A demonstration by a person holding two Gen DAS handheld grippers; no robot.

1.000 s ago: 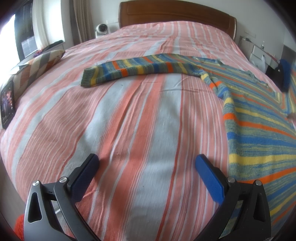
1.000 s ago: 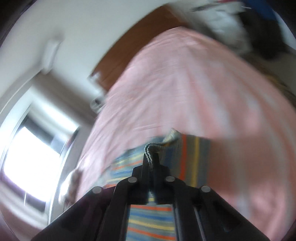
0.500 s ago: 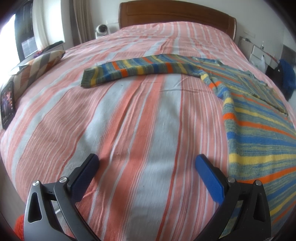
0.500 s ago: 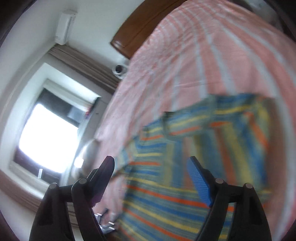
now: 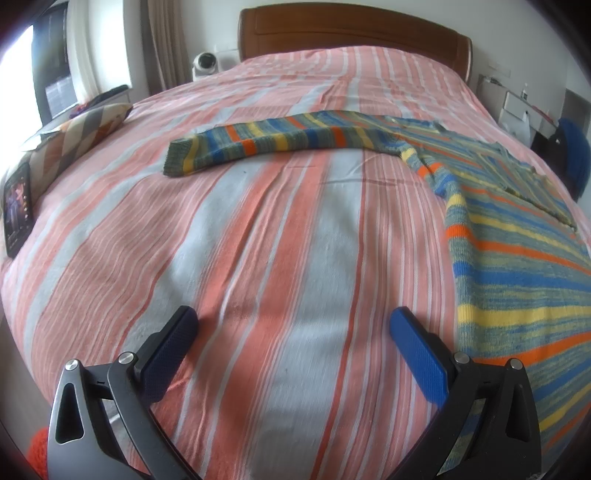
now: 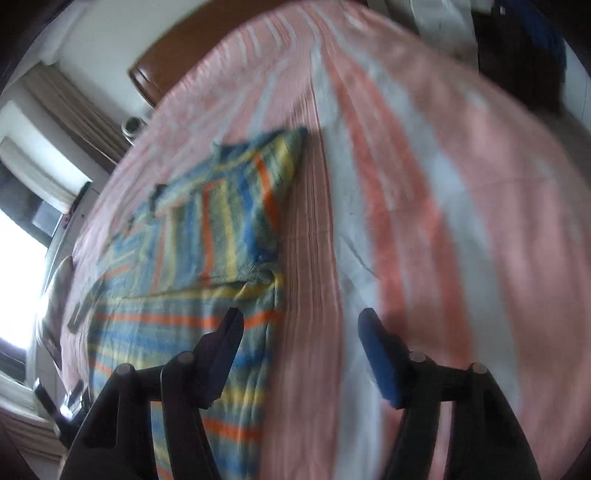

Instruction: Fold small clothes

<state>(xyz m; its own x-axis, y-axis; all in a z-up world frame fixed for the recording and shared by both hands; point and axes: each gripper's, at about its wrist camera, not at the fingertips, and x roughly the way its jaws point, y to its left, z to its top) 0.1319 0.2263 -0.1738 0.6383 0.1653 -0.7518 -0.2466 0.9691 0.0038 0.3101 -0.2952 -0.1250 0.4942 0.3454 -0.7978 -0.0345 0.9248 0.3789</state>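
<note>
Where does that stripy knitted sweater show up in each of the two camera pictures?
Left wrist view: the sweater lies along the right side, one sleeve stretched out leftward across the bed.
Right wrist view: the sweater fills the left and lower left, one sleeve folded over its body.
Shared landmark: the brown wooden headboard, top centre in the left view, upper left in the right.

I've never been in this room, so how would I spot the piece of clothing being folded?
Find the big bed with the wooden headboard, covered in pink and grey stripes. On its right side lies a knitted sweater, one sleeve stretched out across the bed. Its crosswise blue, yellow and orange bands set it apart from the pale sheet.
</note>
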